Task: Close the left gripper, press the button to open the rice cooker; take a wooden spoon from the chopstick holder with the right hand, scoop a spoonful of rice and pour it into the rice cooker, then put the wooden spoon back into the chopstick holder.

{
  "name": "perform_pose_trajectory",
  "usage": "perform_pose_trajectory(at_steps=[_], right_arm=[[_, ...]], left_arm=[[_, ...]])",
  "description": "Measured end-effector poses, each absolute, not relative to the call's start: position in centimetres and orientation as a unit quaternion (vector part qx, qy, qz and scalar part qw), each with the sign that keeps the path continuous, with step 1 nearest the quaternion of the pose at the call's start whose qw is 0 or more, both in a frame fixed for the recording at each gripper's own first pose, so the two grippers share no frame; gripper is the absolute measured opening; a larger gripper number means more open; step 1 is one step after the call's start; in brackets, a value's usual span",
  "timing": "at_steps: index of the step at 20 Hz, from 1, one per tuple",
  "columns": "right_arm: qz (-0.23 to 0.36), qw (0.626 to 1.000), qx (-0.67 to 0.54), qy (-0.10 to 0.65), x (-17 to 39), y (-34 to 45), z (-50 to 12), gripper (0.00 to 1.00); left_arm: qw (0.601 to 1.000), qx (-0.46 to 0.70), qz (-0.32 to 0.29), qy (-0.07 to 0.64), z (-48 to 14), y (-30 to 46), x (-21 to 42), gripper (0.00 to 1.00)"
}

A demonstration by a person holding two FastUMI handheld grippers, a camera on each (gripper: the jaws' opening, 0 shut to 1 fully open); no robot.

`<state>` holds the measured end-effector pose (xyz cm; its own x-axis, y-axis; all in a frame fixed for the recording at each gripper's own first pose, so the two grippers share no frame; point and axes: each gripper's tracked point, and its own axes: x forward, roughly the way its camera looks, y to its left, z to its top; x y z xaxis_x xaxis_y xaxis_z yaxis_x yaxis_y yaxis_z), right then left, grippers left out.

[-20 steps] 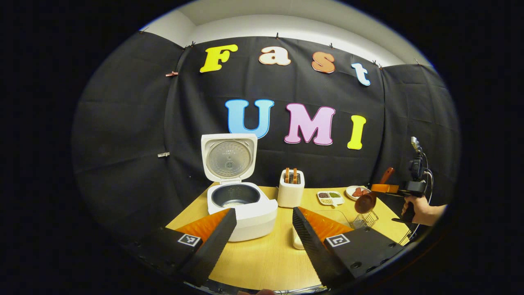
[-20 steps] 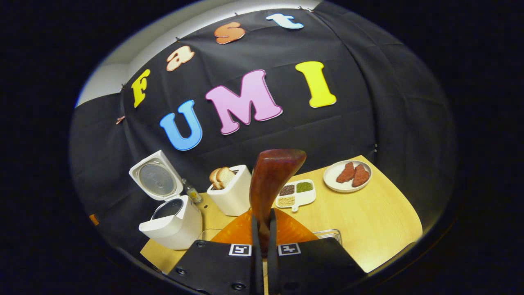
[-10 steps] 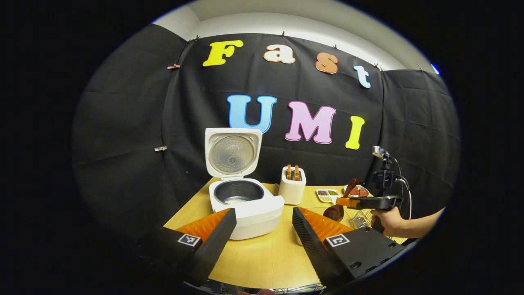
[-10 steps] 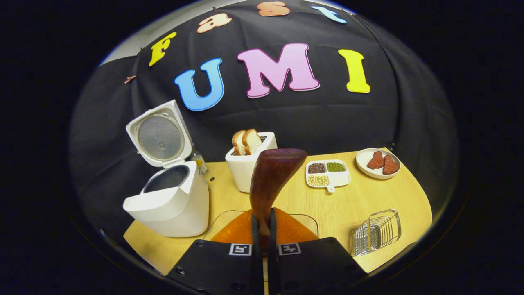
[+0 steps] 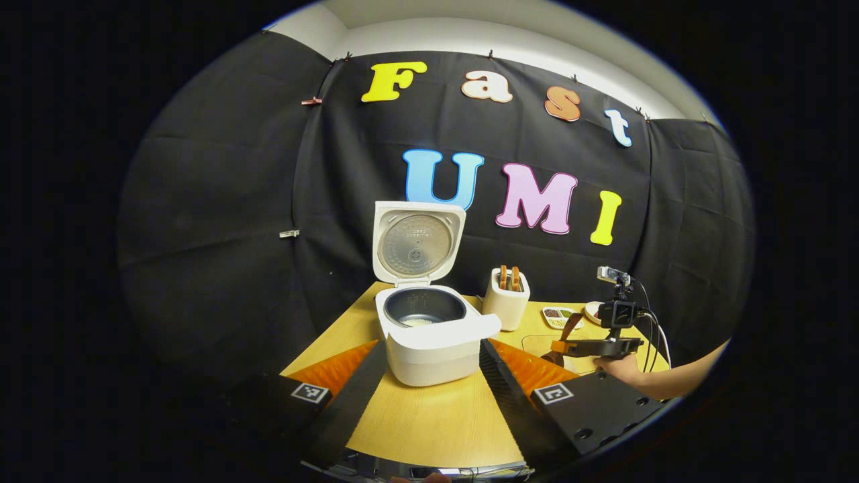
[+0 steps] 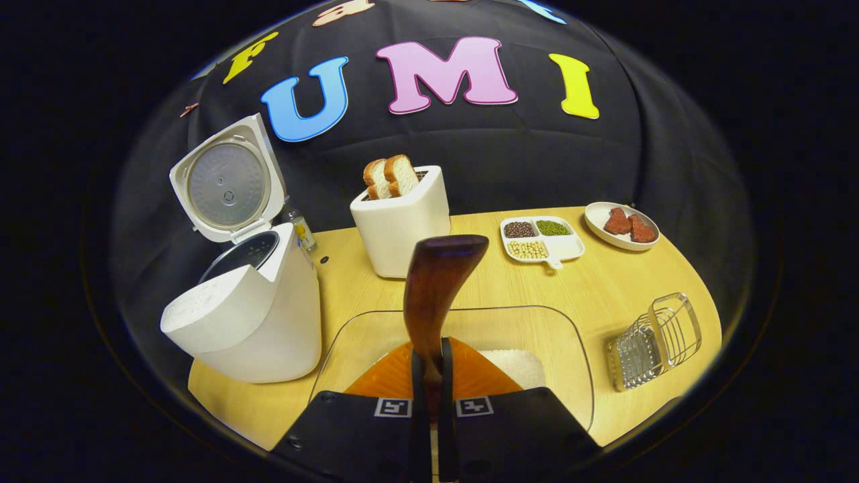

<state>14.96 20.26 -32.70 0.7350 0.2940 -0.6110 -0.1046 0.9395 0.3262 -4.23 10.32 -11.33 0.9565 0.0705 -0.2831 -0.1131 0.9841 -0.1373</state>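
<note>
The cooker (image 6: 245, 302) stands open, lid up, with a little rice already in its pot. The right gripper (image 6: 429, 365) pinches the spoon (image 6: 436, 295) above the glass dish (image 6: 570, 349) just right of the cooker; the holder (image 6: 654, 339) lies further right. The left gripper (image 5: 433, 382) hangs spread before the cooker. Returning the spoon looks left

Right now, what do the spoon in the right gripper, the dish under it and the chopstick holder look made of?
Spoon: dark reddish wood with a glossy, probably lacquered finish.
Dish: clear glass or plastic, I can't tell which; the table shows through its walls.
Chopstick holder: shiny bare metal wire, lying on its side.
The right gripper is shut on the spoon.
</note>
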Motion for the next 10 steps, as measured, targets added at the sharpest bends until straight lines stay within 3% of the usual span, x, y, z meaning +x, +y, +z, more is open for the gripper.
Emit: perform_pose_trajectory(at_steps=[7, 10], right_arm=[[0.033, 0.859, 0.323, 0.395, 13.9, 19.9, -33.4, 0.09], [0.033, 0.870, 0.317, 0.377, 13.9, 19.8, -33.0, 0.09]], left_arm=[[0.986, -0.094, 0.039, 0.131, -11.5, 10.6, -3.5, 0.95], [0.986, -0.100, 0.034, 0.129, -11.6, 10.2, -3.3, 0.95]])
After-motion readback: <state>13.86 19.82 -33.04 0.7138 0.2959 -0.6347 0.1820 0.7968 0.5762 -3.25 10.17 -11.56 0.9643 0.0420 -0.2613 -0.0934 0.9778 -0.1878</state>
